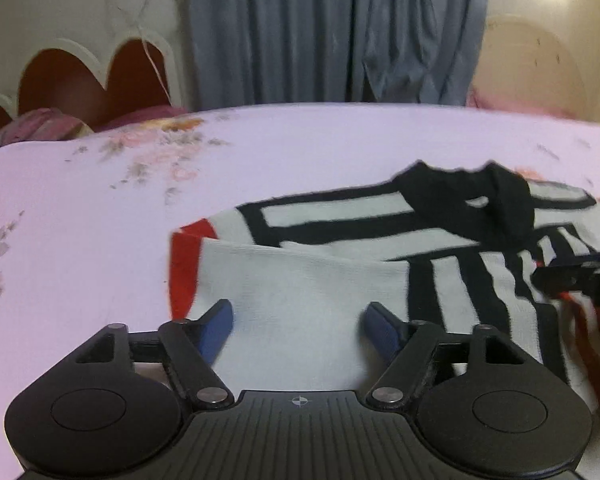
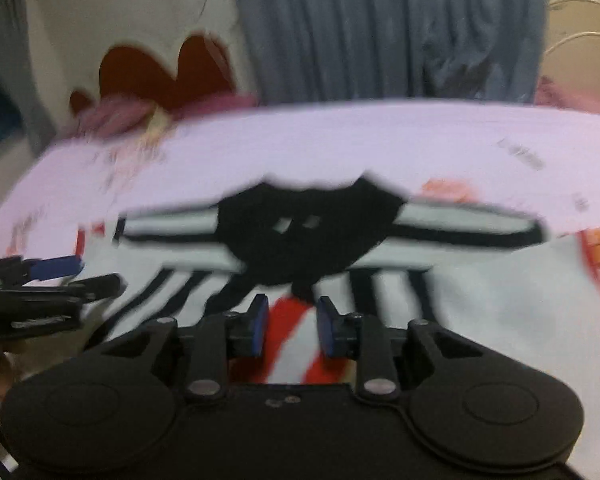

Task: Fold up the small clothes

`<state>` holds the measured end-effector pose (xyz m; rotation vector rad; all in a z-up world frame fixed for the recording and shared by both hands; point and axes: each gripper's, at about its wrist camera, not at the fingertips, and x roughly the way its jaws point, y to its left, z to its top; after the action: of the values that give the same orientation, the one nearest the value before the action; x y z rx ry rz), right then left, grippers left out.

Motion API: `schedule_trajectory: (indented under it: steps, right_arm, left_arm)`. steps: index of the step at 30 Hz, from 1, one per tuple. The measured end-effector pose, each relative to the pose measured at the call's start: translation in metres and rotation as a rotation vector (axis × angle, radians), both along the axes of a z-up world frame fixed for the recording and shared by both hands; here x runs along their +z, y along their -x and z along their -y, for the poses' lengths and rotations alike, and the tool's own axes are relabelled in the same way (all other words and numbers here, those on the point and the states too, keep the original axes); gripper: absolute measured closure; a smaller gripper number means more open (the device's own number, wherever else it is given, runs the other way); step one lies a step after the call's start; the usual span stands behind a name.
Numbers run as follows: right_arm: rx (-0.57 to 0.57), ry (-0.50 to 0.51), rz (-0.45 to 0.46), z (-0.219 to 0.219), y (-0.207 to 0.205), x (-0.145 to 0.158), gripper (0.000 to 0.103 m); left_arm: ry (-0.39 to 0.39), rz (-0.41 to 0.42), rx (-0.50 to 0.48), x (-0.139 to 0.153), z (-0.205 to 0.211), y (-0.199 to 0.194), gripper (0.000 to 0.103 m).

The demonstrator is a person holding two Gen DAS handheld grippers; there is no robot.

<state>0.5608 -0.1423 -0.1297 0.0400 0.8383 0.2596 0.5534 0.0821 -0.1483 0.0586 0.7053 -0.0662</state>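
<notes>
Bedroom: floral bedsheet (image 1: 148, 168), curtains (image 1: 332, 32)

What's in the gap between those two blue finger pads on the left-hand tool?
Only plain white cloth of the striped garment lies behind the open left gripper; nothing is pinched. The left wrist view shows it.

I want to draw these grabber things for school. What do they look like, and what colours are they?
Both are matte black plastic. The left gripper has a wide ribbed body, two round discs like big buttons, silver screws on its jointed bars, a tiny white crosshair mark, and two fingers with blue pads. The right gripper looks the same, blurrier, with blue pads too. No cables show.
</notes>
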Motion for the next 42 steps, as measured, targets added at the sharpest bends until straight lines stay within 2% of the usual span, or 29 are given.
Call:
schedule_trajectory:
  steps: [3,5,7,9,10,11,13,14,15,16,17,19,20,21,22,23,24,26,27,28,30,32,35,39,42]
  right_arm:
    - [-0.010,0.035,0.015,-0.004,0.005,0.007,0.077]
    - [0.015,-0.009,0.071,-0.006,0.019,0.022,0.075]
    - [0.063,-0.020,0.090,-0.016,0.025,0.024,0.074]
    - [0.097,-0.019,0.054,-0.026,0.024,0.015,0.074]
    - [0.091,-0.006,0.027,-0.028,0.022,0.009,0.078]
    - [0.083,0.009,-0.001,-0.026,0.021,0.004,0.077]
    - [0.071,0.019,-0.008,-0.015,0.026,0.002,0.078]
    - [0.048,0.064,-0.003,-0.008,0.028,0.004,0.079]
    - [-0.007,0.115,0.012,0.005,0.032,0.006,0.088]
    - [-0.067,0.144,0.015,0.022,0.034,0.006,0.092]
    - [-0.099,0.138,0.008,0.035,0.036,0.005,0.099]
    - [-0.114,0.107,-0.007,0.046,0.038,0.007,0.099]
    - [-0.103,0.123,-0.008,0.042,0.039,0.009,0.096]
    - [-0.095,0.127,-0.004,0.039,0.042,0.012,0.080]
    - [-0.084,0.121,0.010,0.035,0.048,0.016,0.070]
    - [-0.073,0.122,0.031,0.031,0.056,0.020,0.052]
    - [-0.057,0.131,0.051,0.029,0.064,0.022,0.051]
    - [-0.026,0.123,0.053,0.027,0.077,0.021,0.056]
    - [-0.022,0.128,0.042,0.029,0.080,0.016,0.062]
    - [-0.042,0.160,0.023,0.033,0.081,0.009,0.064]
    - [-0.070,0.125,0.029,0.042,0.081,0.007,0.064]
    - [-0.073,0.147,0.020,0.040,0.080,0.011,0.065]
    - [-0.102,0.128,0.034,0.047,0.083,0.017,0.063]
    - [-0.105,0.132,-0.001,0.054,0.082,0.007,0.064]
    - [-0.127,0.122,0.046,0.055,0.086,0.020,0.072]
  left_arm:
    - [0.023,0.012,0.028,0.013,0.003,0.015,0.029]
    - [0.083,0.070,0.000,0.026,0.011,0.033,0.029]
    - [0.076,0.077,-0.041,0.028,0.029,0.045,0.029]
    - [0.074,0.047,-0.059,0.017,0.040,0.046,0.030]
    - [0.065,0.016,-0.057,0.009,0.042,0.044,0.030]
    - [0.060,0.002,-0.053,0.004,0.041,0.046,0.030]
    - [0.025,0.011,-0.027,0.002,0.033,0.059,0.030]
    - [0.013,0.014,-0.005,0.001,0.023,0.068,0.030]
    - [0.020,0.018,0.013,0.000,0.011,0.075,0.030]
    - [0.017,0.012,0.032,-0.002,0.002,0.081,0.030]
    - [0.002,0.005,0.041,-0.003,-0.001,0.083,0.031]
    - [-0.003,-0.003,0.048,0.001,0.001,0.083,0.032]
    - [0.001,-0.003,0.058,0.005,0.003,0.082,0.032]
    - [0.013,0.004,0.063,0.011,0.005,0.082,0.032]
    - [0.031,0.018,0.062,0.016,0.007,0.085,0.032]
    - [0.044,0.034,0.060,0.020,0.009,0.091,0.032]
    - [0.048,0.039,0.052,0.022,0.012,0.096,0.032]
    - [0.034,0.030,0.031,0.019,0.017,0.105,0.032]
    - [0.004,0.014,0.034,0.013,0.019,0.107,0.032]
    - [-0.004,-0.006,0.040,0.004,0.017,0.109,0.032]
    - [0.009,0.010,0.040,0.002,0.015,0.114,0.032]
    - [-0.009,0.007,0.025,0.005,0.017,0.112,0.032]
    - [0.021,0.005,0.026,0.005,0.011,0.111,0.032]
    - [-0.011,0.004,0.020,0.003,0.016,0.111,0.032]
    - [-0.034,0.070,0.020,0.022,0.018,0.121,0.032]
